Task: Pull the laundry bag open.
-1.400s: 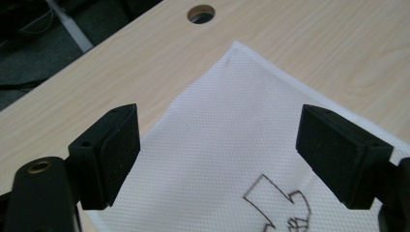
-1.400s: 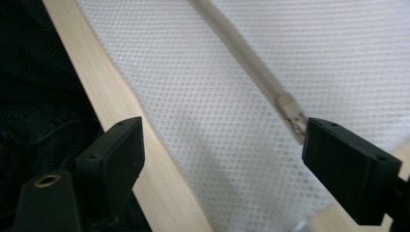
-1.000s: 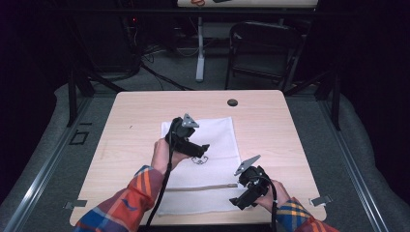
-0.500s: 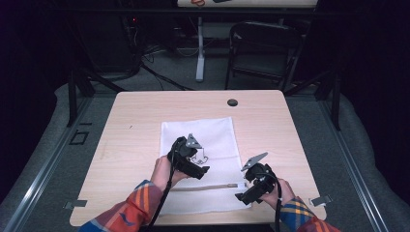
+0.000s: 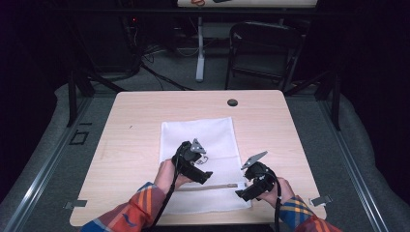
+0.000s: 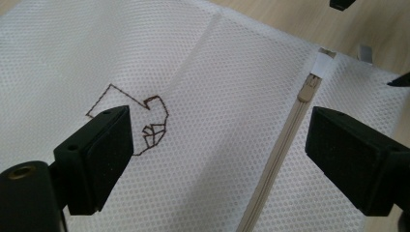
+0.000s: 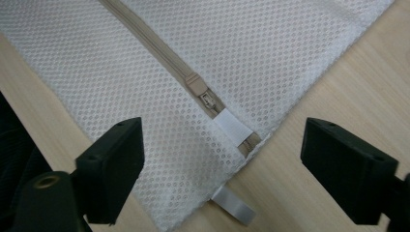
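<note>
A white mesh bag [image 5: 212, 135] lies flat on the wooden table [image 5: 135, 130], its beige zipper [image 5: 217, 186] running across near the front edge. My left gripper [image 5: 205, 176] hovers open over the bag's middle. In the left gripper view, its jaws [image 6: 217, 164] straddle bare mesh between a brown stitched logo [image 6: 145, 125] and the zipper [image 6: 285, 145]. My right gripper [image 5: 241, 193] hangs open at the bag's right edge. Its jaws [image 7: 227, 174] have just been closing. The zipper slider [image 7: 205, 96] and a white end tab [image 7: 232, 126] lie below between them, untouched.
A small black round cap [image 5: 232, 102] sits near the table's far edge. Metal clips [image 5: 75, 204] [image 5: 321, 199] stick out at the near corners. A dark chair [image 5: 266, 48] stands beyond the table. A white label [image 7: 234, 205] pokes out from under the bag's corner.
My left gripper has come down and toward the near edge, from the bag's centre to just above the zipper. The right hand has stayed about where it was.
</note>
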`<state>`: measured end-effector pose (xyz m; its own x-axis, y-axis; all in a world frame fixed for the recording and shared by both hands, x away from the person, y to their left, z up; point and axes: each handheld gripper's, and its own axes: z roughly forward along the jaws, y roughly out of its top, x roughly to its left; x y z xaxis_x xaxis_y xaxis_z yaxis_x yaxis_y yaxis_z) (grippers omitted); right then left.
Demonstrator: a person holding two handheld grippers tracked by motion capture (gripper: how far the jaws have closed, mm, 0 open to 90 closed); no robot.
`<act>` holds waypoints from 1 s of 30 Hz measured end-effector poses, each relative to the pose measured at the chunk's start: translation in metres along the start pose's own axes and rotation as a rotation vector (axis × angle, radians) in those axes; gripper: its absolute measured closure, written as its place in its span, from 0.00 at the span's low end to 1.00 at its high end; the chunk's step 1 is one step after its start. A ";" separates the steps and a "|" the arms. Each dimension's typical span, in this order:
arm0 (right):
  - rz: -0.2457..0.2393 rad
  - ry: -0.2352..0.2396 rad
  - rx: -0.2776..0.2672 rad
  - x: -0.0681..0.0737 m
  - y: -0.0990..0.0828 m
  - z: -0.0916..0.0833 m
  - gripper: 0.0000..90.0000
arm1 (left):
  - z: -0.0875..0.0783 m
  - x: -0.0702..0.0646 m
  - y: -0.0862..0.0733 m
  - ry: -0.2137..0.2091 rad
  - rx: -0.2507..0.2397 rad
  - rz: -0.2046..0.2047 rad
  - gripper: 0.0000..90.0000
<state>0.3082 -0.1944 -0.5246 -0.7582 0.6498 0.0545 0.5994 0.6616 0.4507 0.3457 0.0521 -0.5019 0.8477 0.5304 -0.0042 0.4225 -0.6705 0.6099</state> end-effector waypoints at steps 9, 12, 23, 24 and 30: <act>0.019 -0.005 0.003 -0.008 -0.001 0.002 0.62 | 0.024 -0.014 0.005 -0.085 0.017 0.058 0.17; 0.021 0.002 -0.009 -0.008 -0.001 0.003 0.74 | 0.031 -0.016 0.006 -0.109 0.022 0.059 0.18; 0.030 0.037 -0.001 -0.011 0.002 0.013 0.94 | 0.059 -0.032 0.010 -0.214 0.054 0.097 0.40; 0.018 0.040 0.013 -0.012 0.002 0.014 0.94 | 0.062 -0.034 0.010 -0.218 0.062 0.101 0.43; 0.032 0.045 0.028 -0.015 0.002 0.020 0.96 | 0.073 -0.042 0.012 -0.256 0.092 0.134 0.61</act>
<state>0.3256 -0.1954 -0.5420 -0.7490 0.6536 0.1086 0.6299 0.6516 0.4226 0.3386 -0.0157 -0.5521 0.9462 0.2940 -0.1353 0.3190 -0.7759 0.5442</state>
